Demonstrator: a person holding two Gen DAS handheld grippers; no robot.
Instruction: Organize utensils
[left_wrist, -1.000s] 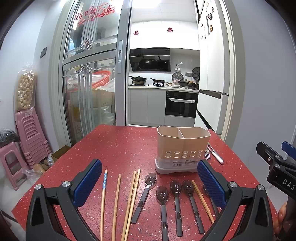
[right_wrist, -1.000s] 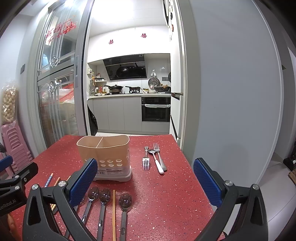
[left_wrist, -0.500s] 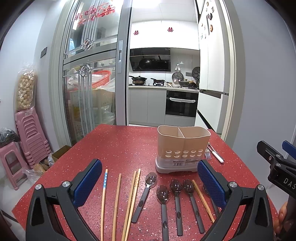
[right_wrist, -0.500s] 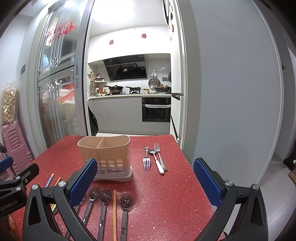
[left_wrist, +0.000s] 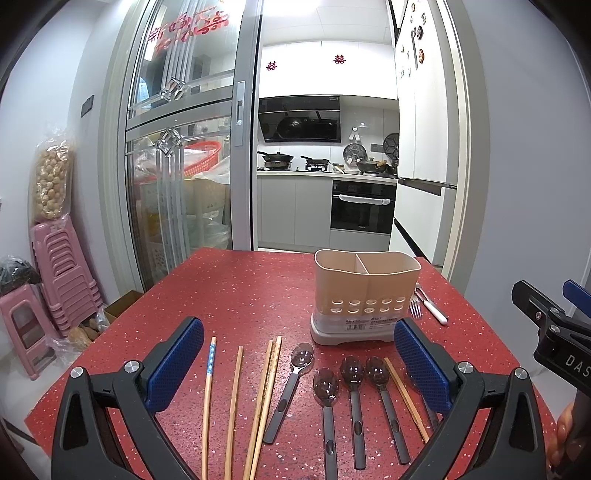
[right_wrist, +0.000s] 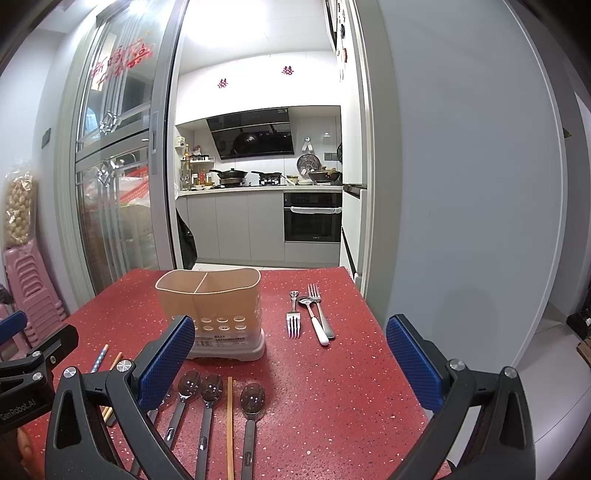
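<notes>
Both tools (left_wrist: 299, 363) (right_wrist: 290, 360) remain spread wide above unmoved utensils (left_wrist: 325, 384).

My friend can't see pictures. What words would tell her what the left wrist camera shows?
A red table holds a row of wooden chopsticks and dark spoons, lying in front of an empty beige utensil holder with two compartments. The left gripper hovers over them, jaws wide open and holding nothing. A kitchen shows through the doorway behind.
</notes>
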